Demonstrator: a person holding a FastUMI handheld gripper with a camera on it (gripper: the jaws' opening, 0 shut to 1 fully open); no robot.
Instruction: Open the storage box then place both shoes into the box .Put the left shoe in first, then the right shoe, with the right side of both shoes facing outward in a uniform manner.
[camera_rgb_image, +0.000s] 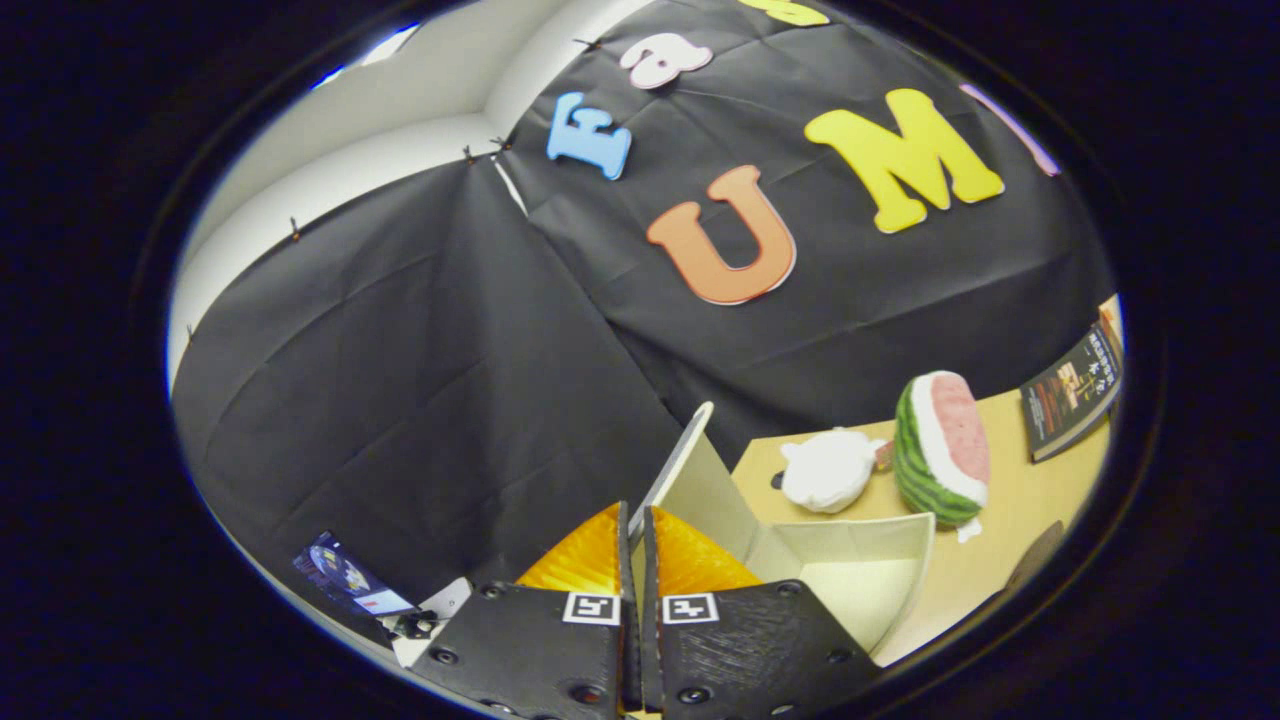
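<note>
My gripper (636, 530) is shut on the thin edge of the storage box lid (690, 470). The pale lid stands raised and tilted, running up from between my fingers toward the black cloth wall. To the right of the fingers the storage box (905, 575) lies open, and I see its cream inside walls. Both fingers press together with only the lid's edge in the narrow gap between them.
The box rests on a light wooden table (1010, 560). Beyond it lie a white plush toy (830, 468), a watermelon-slice plush (942, 450) and a dark book (1075, 390). A dark rounded object (1035, 555) sits right of the box. A phone (350, 578) is left of the fingers.
</note>
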